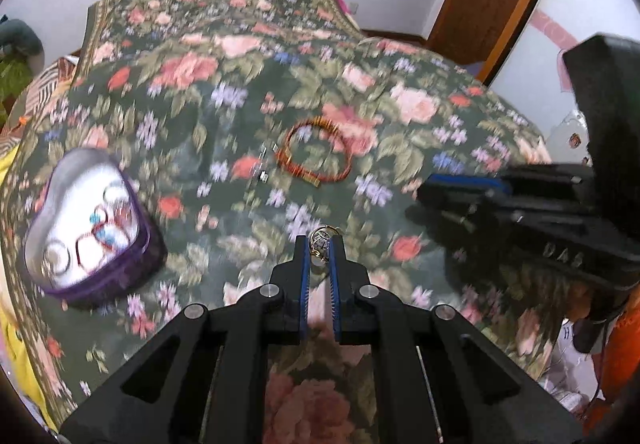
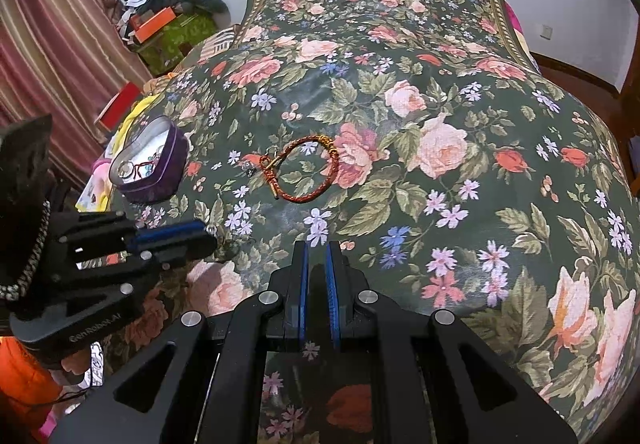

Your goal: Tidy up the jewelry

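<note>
My left gripper is shut on a small gold and silver ring-like piece, held just above the floral bed cover. In the right wrist view the same left gripper comes in from the left with a silvery glint at its tip. A red braided bracelet lies flat mid-bed, with a small silver piece beside it. A purple heart-shaped tin at the left holds several jewelry pieces. My right gripper hovers shut with nothing between its pads.
The bed cover bulges and falls away at its edges. A striped curtain, a pile of clothes and boxes and a red box stand to the bed's left. A wooden door frame is at the far right. An orange sleeve shows low left.
</note>
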A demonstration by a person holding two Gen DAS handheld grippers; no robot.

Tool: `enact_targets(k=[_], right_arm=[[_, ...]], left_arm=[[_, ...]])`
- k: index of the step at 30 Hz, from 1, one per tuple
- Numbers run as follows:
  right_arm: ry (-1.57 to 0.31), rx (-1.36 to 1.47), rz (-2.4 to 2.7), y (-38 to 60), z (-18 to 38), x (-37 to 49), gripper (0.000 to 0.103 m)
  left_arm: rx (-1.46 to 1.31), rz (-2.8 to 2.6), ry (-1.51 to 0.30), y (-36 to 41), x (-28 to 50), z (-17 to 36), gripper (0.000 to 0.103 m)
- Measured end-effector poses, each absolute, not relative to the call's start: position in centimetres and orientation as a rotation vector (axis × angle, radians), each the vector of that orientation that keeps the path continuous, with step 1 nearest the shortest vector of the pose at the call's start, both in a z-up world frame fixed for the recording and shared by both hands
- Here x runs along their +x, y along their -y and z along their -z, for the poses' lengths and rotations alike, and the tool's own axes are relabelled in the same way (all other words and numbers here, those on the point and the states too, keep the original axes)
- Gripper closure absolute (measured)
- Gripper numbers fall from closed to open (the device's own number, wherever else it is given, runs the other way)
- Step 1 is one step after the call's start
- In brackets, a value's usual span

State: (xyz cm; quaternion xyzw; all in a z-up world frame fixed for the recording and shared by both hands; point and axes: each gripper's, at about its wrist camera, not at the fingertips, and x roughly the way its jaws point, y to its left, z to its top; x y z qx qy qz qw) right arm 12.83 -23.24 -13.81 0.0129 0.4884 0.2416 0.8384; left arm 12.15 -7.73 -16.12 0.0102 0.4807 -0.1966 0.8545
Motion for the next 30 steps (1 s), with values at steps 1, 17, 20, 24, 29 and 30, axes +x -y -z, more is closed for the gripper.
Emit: enact_targets(k=[1,17,20,24,29,30], right_arm=[[-1.034,0.026,-0.513,23.2,13.8,12.8,0.095],[-1.043,0.011,-0.532,22.2,13.9,12.5,0.095],[-1.043,0.011,-0.536,22.1,13.9,12.5,0.095],[-1.044,0.01,-0.538,22.1,13.9,12.3,0.095],[-1.042,0.01,-0.536,22.1,13.9,12.3,0.095],[-1.042,0.011,-0.535,22.1,13.9,12.2,0.095]], left_arm=[[0.022,0.412,-1.018,7.6,12.0,16.3,0.095],[0.061,0.399,-1.047,6.9,10.2,17.0,0.095],[0.081,0.393,-1.049,7.1,10.1,17.2,0.094],[0.084,0.391,-1.038,7.2,10.3,17.4,0.094],[0.095,0.386,-1.012,7.2,10.3,17.4,0.098],[0.091,0.388,-1.008,7.1,10.3,17.3,0.098]])
